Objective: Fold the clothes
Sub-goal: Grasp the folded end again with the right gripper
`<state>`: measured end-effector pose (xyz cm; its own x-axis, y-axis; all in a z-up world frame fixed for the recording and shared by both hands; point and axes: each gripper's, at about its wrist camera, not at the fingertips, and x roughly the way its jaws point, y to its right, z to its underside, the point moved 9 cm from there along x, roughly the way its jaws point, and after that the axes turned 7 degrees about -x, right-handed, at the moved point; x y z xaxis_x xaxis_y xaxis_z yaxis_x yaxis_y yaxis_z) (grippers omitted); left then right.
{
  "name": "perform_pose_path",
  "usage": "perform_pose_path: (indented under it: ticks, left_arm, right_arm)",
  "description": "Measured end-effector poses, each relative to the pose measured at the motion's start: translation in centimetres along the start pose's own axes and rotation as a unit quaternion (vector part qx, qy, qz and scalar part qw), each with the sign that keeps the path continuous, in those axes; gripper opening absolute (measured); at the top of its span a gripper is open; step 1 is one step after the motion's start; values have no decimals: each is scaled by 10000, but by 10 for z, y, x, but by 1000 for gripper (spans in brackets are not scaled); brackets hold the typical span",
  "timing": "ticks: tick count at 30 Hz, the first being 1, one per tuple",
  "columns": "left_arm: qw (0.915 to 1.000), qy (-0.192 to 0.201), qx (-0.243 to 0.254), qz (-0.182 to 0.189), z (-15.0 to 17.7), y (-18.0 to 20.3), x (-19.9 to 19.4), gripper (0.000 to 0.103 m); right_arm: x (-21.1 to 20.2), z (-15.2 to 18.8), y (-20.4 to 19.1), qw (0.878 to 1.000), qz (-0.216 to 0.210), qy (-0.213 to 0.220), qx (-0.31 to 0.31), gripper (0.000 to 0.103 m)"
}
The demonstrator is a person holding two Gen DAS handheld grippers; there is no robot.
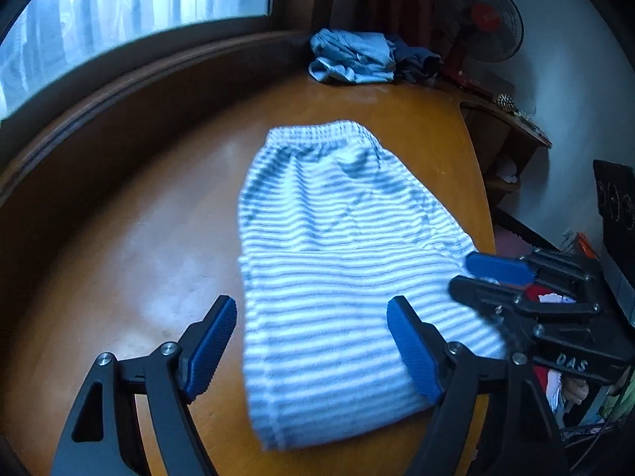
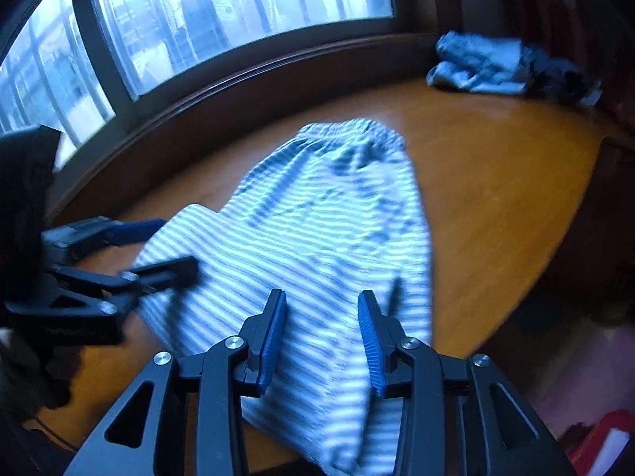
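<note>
I see striped shorts [image 1: 341, 261] flat on the wooden table [image 1: 139, 238]. My left gripper [image 1: 311, 343] and right gripper [image 2: 321, 337] hover above them, both released, grasping nothing.

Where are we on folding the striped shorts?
Done: striped shorts lie flat on the table, near end already folded over once. In hand: nothing; left gripper and right gripper are open above them. Left: further folds, plus the crumpled blue clothes.

We get cold daylight from the window [image 2: 238, 12]; glare on the table's [image 1: 131, 246] far edge; motion blur, fisheye-bent corners.
</note>
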<state>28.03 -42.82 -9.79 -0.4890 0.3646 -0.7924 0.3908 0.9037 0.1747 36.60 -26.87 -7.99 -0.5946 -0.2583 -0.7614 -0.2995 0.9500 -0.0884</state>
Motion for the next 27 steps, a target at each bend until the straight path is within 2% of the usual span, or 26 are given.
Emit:
perform_pose_path:
  ticks: [3, 6, 10, 17, 20, 27]
  left_arm:
    - [9999, 141, 26, -74, -2, -12, -21, 76]
    - [9998, 125, 88, -123, 3, -26, -36, 76]
    - [9989, 127, 345, -278, 18, -36, -40, 76]
    - [9967, -151, 783, -118, 38, -20, -20, 77]
    - [9948, -96, 1011, -73, 37, -10, -14, 77]
    - [9943, -136, 1060, 39, 38, -11, -10, 77]
  right_arm:
    - [-22, -1, 3, 9994, 276, 124, -166, 42]
    - [-41, 9, 6, 9990, 404, 143, -126, 46]
    - [-51, 32, 0, 9985, 517, -79, -163, 47]
    - [-47, 59, -15, 9990, 364, -241, -88, 50]
    - [-40, 65, -15, 9989, 331, -321, -19, 51]
    - [-25, 73, -17, 9980, 461, -415, -142, 51]
